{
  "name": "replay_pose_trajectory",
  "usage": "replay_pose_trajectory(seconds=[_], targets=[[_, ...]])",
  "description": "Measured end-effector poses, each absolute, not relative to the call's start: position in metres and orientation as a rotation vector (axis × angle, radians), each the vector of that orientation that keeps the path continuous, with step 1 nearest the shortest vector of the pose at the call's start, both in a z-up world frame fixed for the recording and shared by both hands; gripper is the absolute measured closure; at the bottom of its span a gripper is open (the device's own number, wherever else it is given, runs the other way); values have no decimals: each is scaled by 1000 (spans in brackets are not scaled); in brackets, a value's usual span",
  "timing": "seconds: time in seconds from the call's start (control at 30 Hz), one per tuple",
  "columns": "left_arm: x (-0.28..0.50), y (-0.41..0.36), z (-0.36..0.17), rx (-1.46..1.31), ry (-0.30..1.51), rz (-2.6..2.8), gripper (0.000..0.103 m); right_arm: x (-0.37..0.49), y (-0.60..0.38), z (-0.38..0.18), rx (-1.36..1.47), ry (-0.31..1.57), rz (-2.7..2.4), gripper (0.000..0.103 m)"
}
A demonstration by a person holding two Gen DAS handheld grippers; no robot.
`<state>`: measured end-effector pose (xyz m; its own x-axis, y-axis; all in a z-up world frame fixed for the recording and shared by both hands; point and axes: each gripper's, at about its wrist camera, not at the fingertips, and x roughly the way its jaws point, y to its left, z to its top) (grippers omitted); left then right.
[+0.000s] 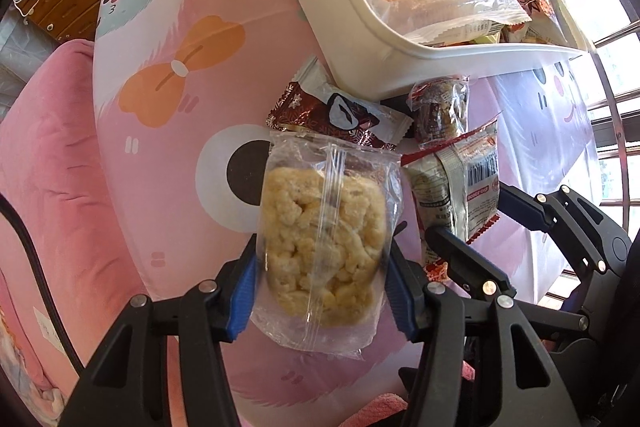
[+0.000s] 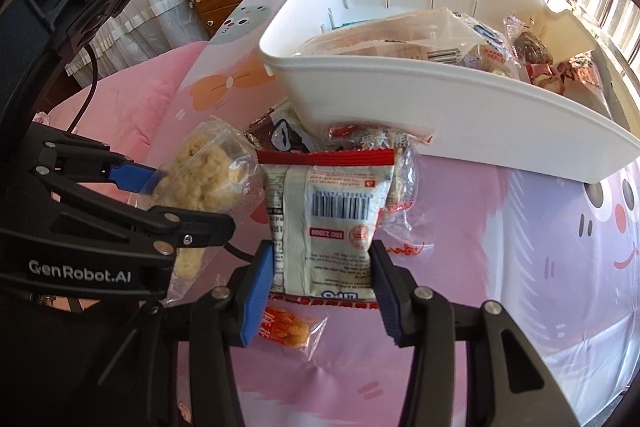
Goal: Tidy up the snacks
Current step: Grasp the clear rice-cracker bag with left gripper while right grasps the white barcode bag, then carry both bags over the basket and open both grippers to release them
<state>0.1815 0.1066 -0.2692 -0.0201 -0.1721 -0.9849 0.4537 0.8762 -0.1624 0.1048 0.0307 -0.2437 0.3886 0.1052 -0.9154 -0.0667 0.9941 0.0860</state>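
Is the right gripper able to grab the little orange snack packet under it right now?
Probably not yet. The right gripper is shut on the barcode packet, so its jaws are full. The orange snack packet lies uncovered below.

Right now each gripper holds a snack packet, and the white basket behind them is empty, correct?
Not quite: the white basket already holds several packets, as the right wrist view shows. The left gripper does hold the puffed rice cake packet and the right gripper the barcode packet.

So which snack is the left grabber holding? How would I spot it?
Find the big white basket on the pink table. In front of it, the left gripper squeezes a clear bag of lumpy yellow puffed snack. Its neighbours have printed wrappers; this one is see-through, with no printing visible.
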Motion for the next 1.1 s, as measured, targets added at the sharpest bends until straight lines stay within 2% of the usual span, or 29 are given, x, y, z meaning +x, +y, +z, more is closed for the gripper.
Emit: replay_pose_trajectory(seconds=[0.47,0.83,1.1], targets=[[167,105,-196,119,1456,-424,48,106,16,-188,-5,1097,195,55],[180,73,-136,87,1378,-347,48,116,-38,-129,-32,1026,241,55],[205,42,-108,58,1310,-312,48,135,-90,-107,-5,992,210,55]])
